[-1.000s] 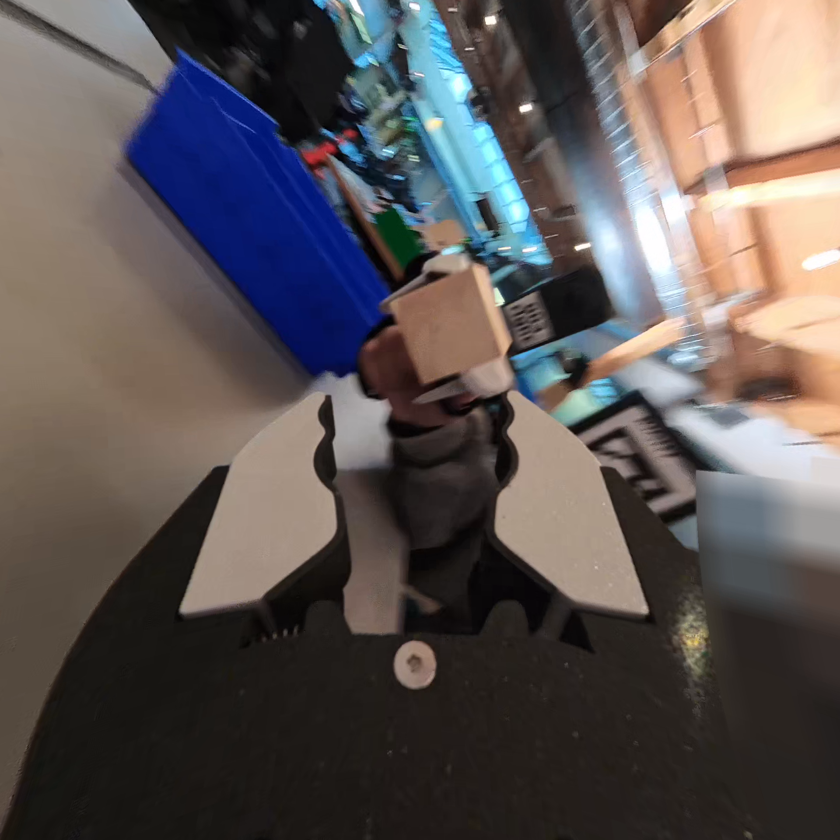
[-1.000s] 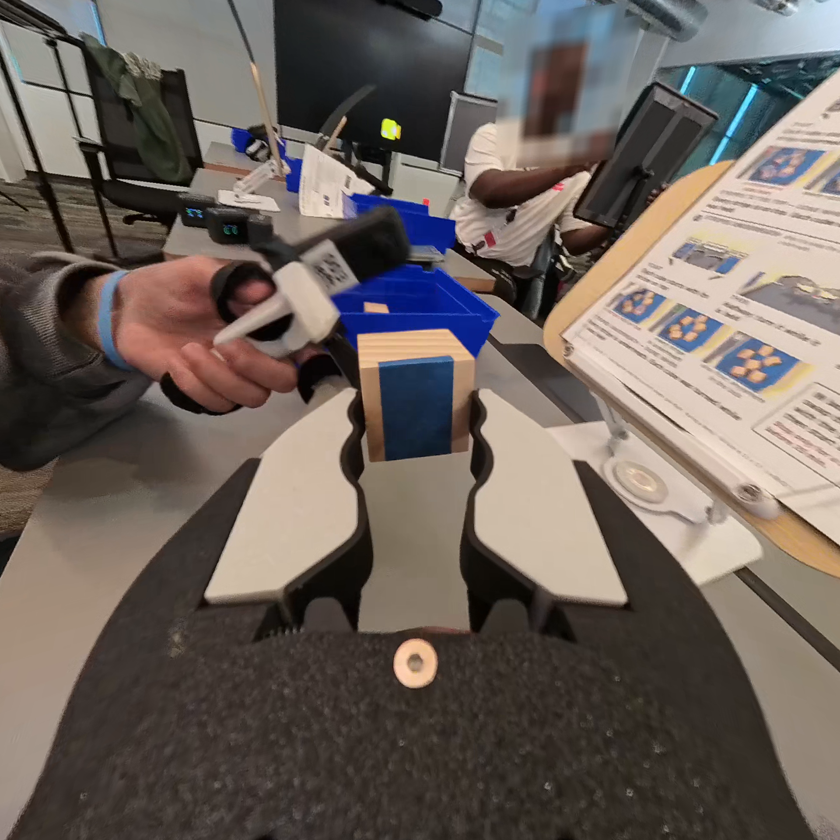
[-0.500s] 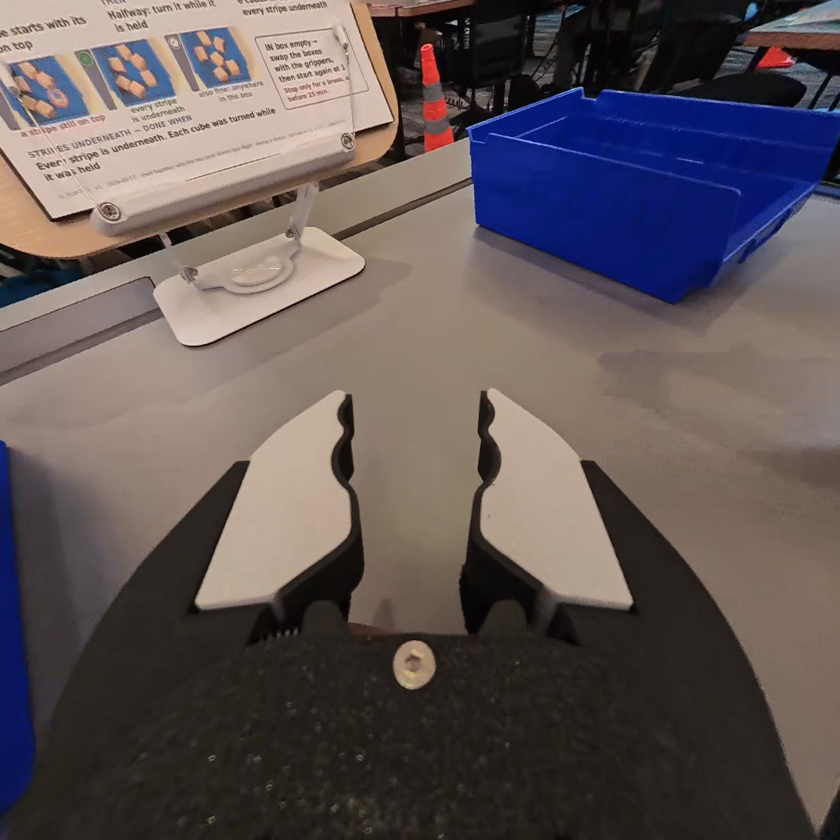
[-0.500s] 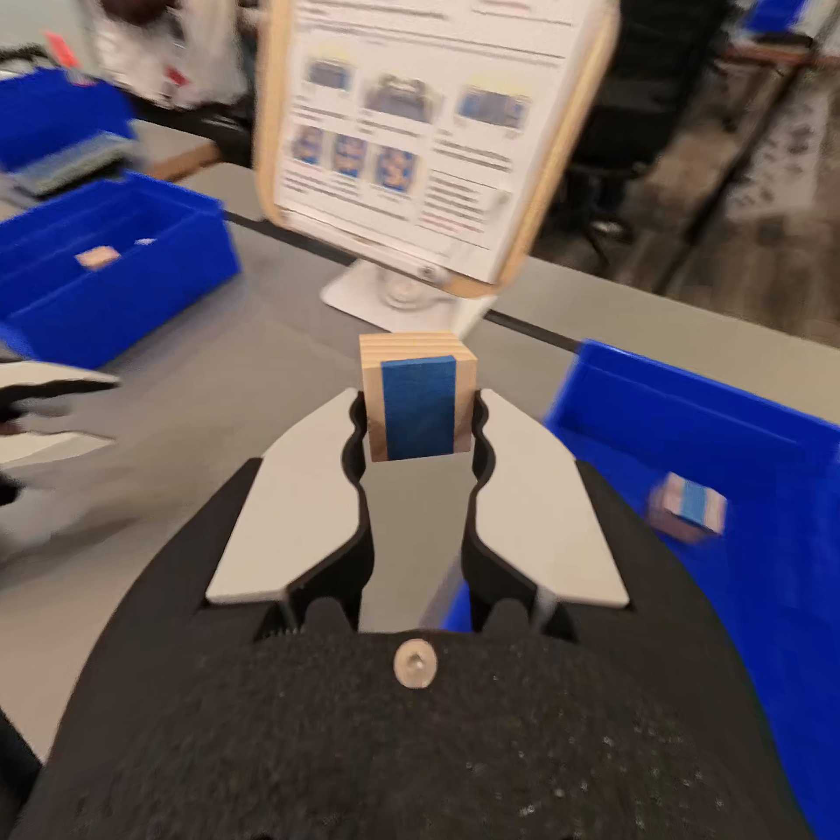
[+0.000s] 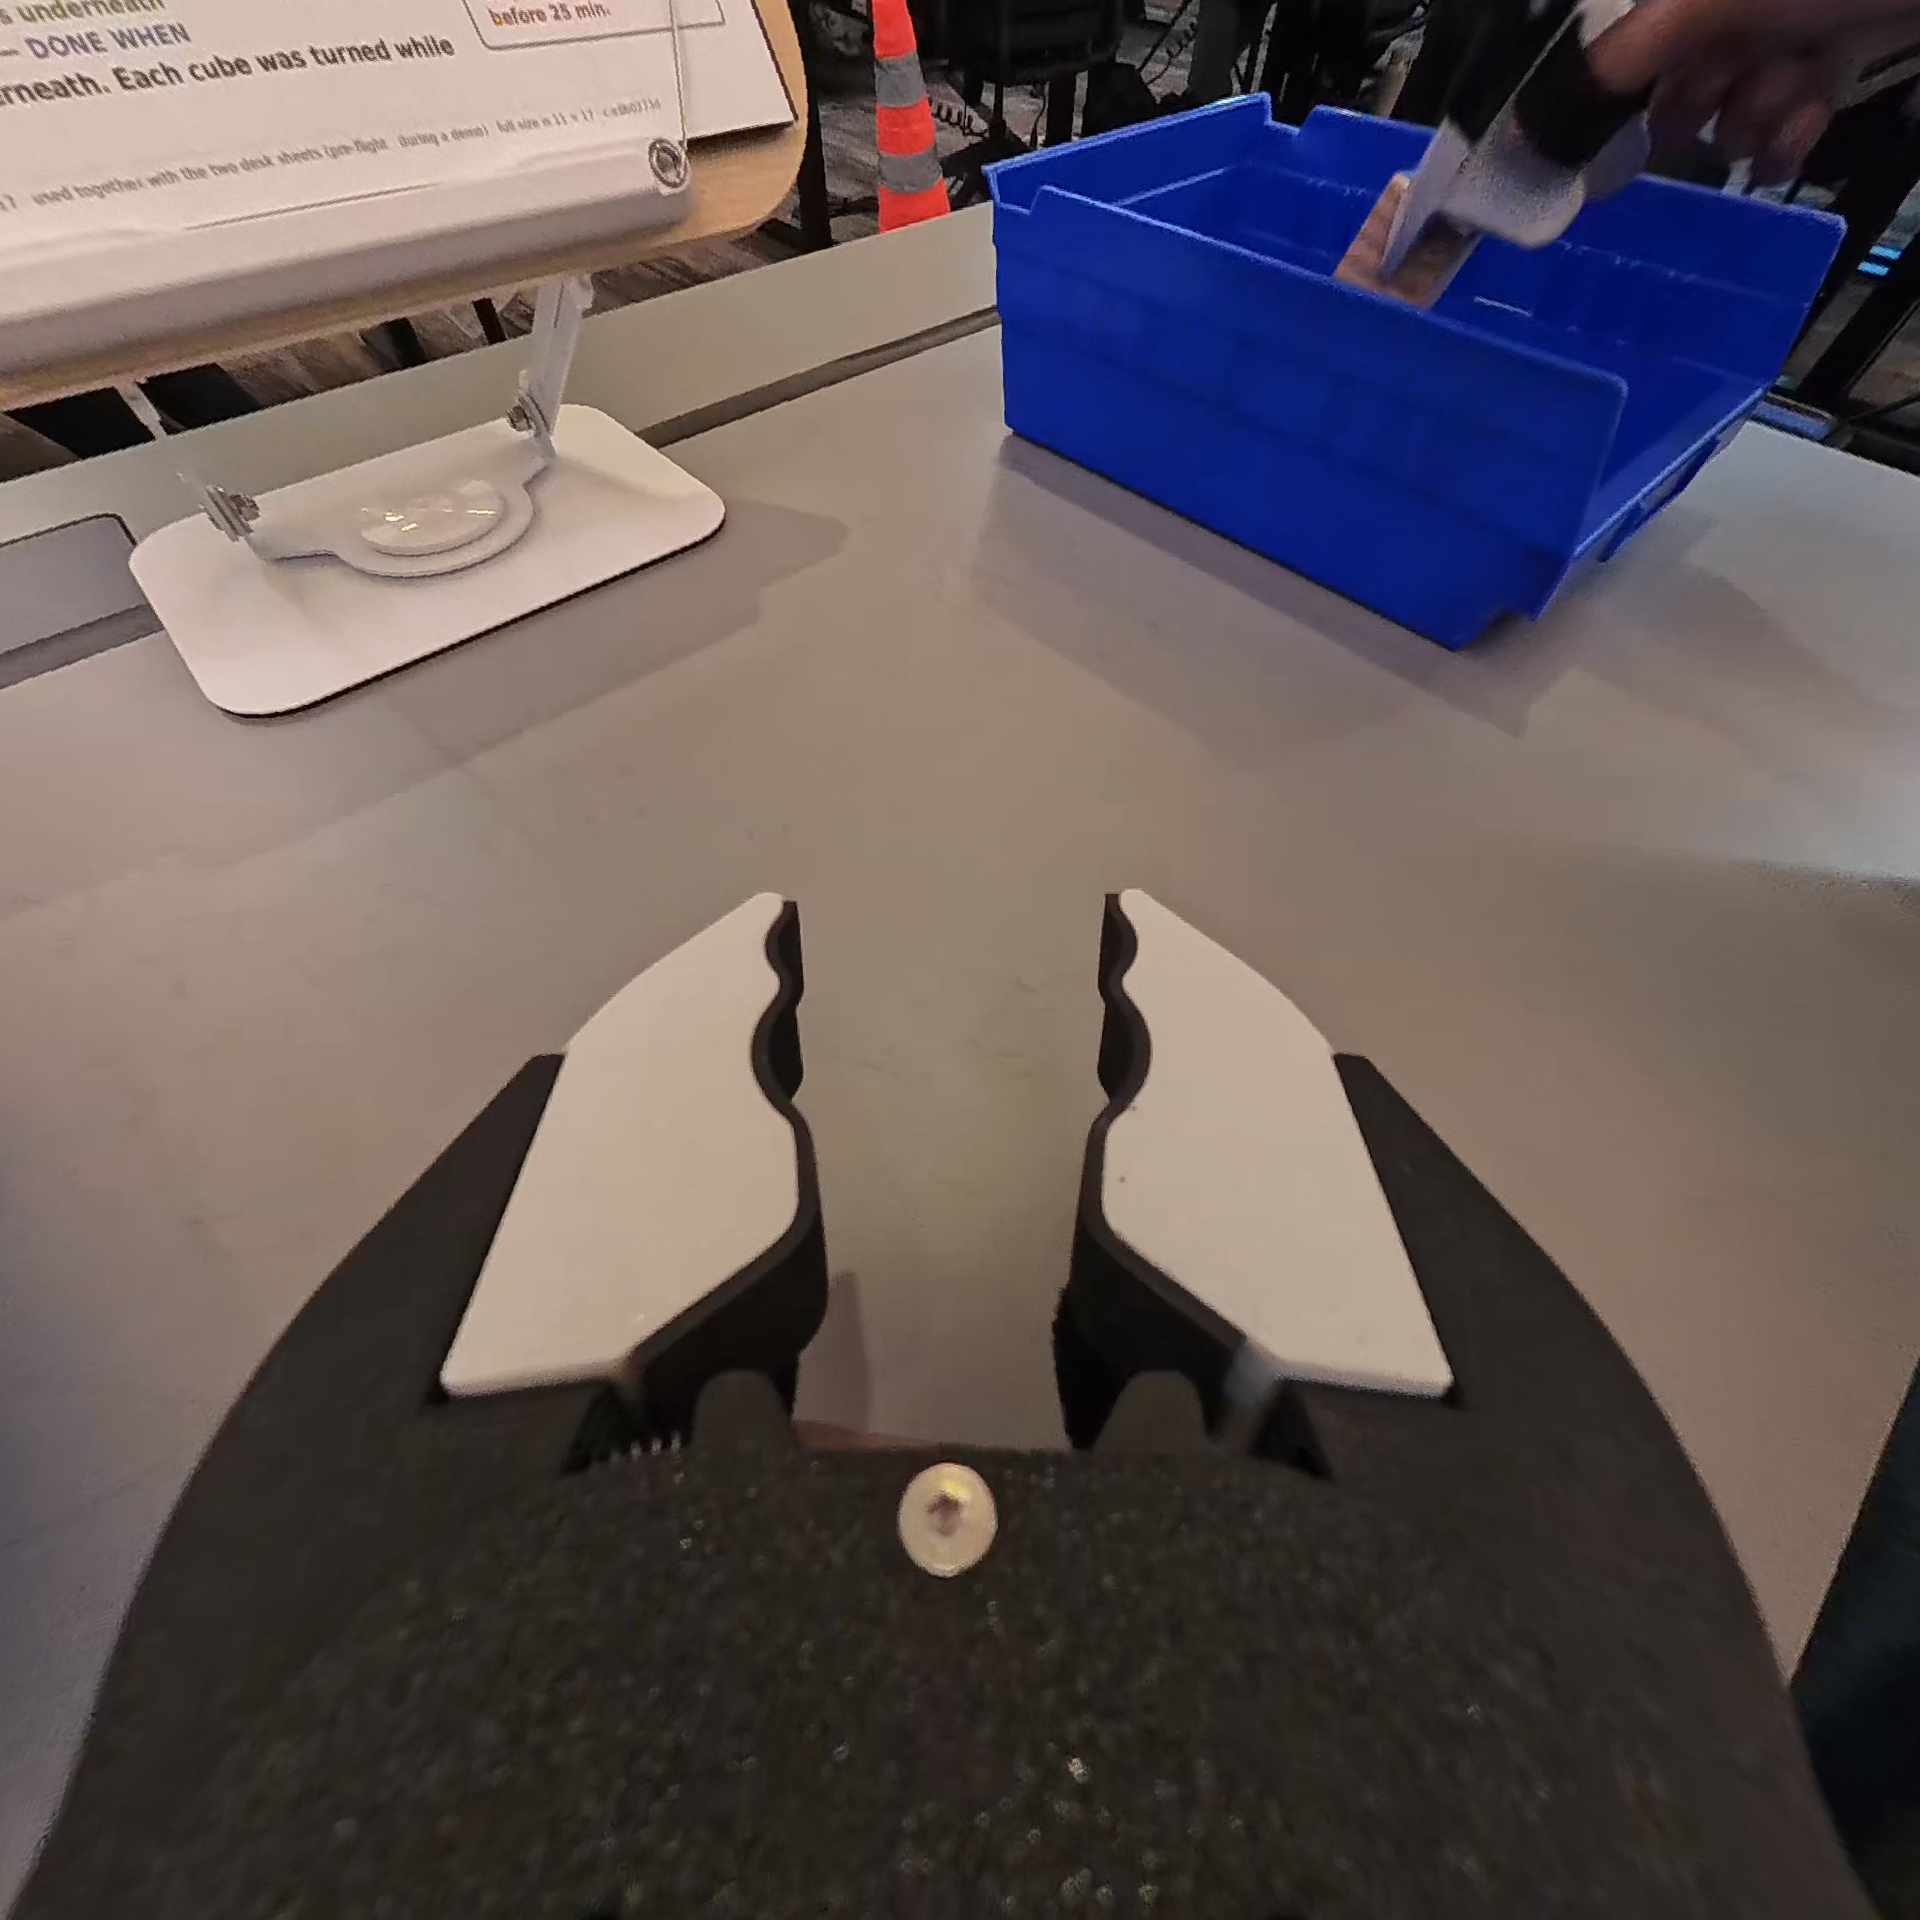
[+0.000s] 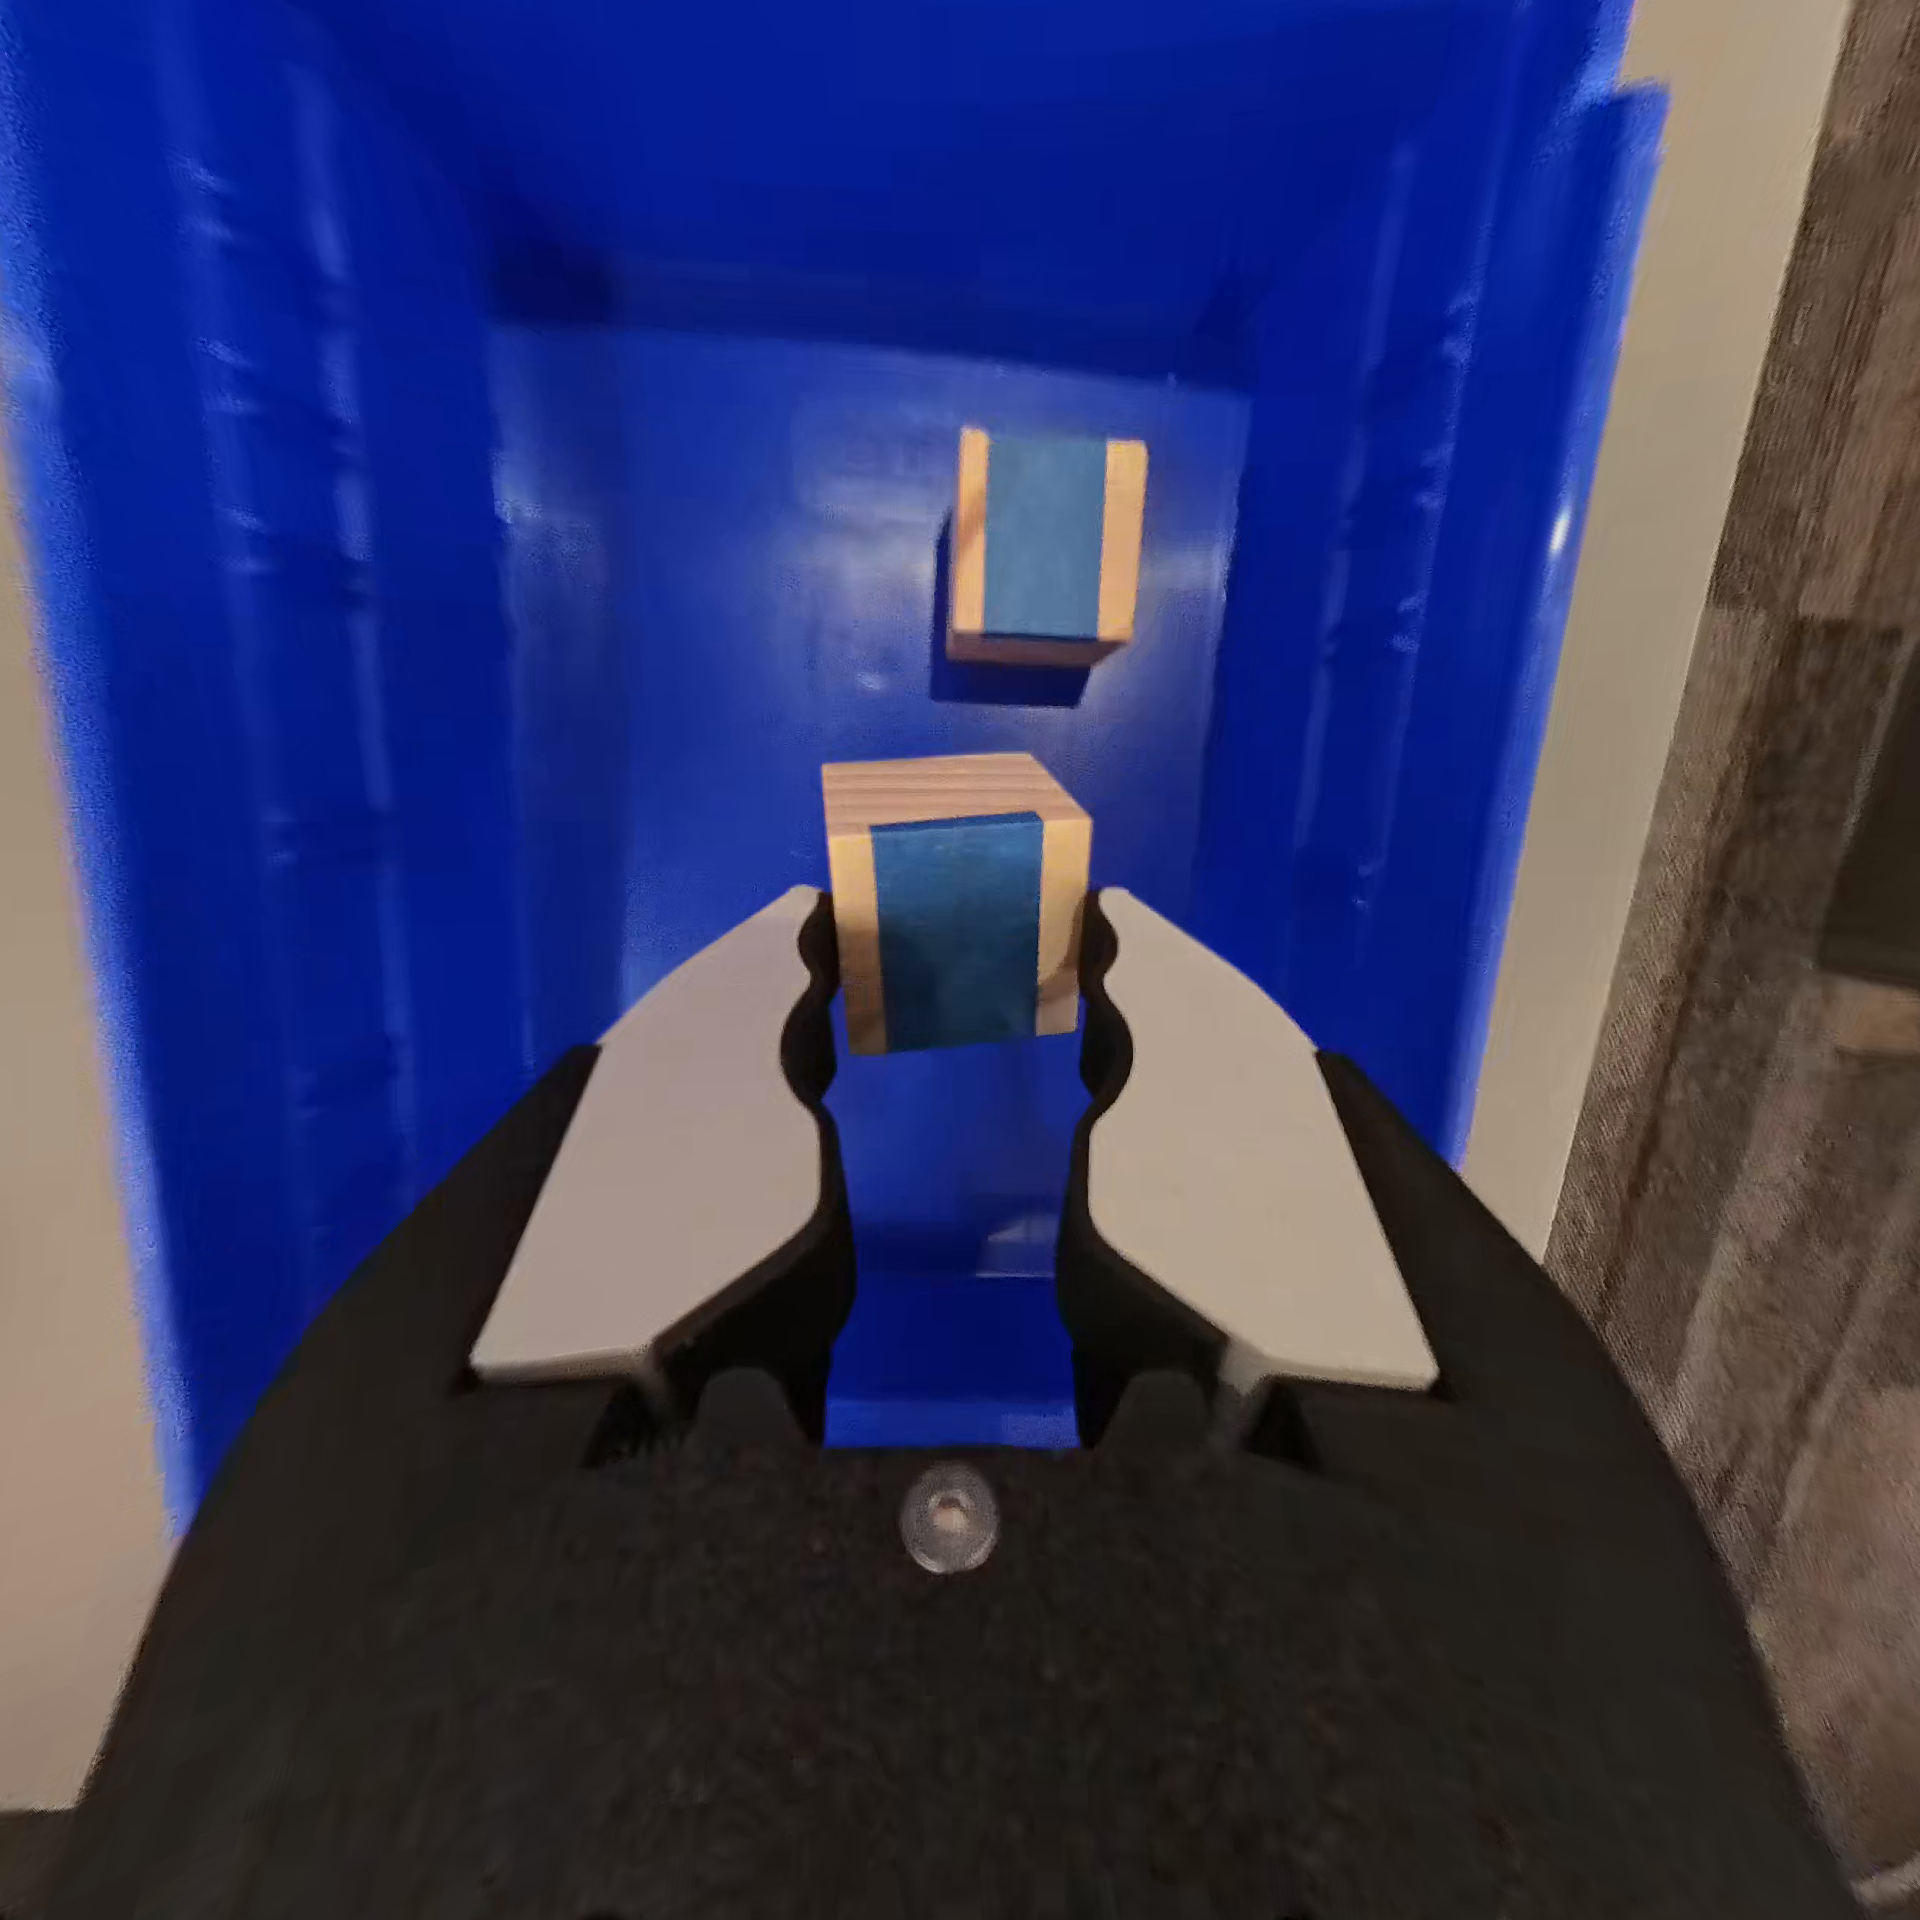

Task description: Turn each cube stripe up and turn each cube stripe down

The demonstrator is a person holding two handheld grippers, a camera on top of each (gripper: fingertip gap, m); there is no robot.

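Right gripper (image 6: 956, 914) pinches a wooden cube (image 6: 956, 914) by its sides over the middle of the blue bin (image 6: 312, 623), stripe facing our camera, running toward the far wall | second cube (image 6: 1047, 540) rests stripe-up near that wall | left gripper (image 5: 951, 914) gapes empty above the table (image 5: 935, 727) | we judge placement pending.

Inside the blue bin (image 6: 343, 623), open floor lay left of the resting cube (image 6: 1044, 545); bin walls hemmed both sides.
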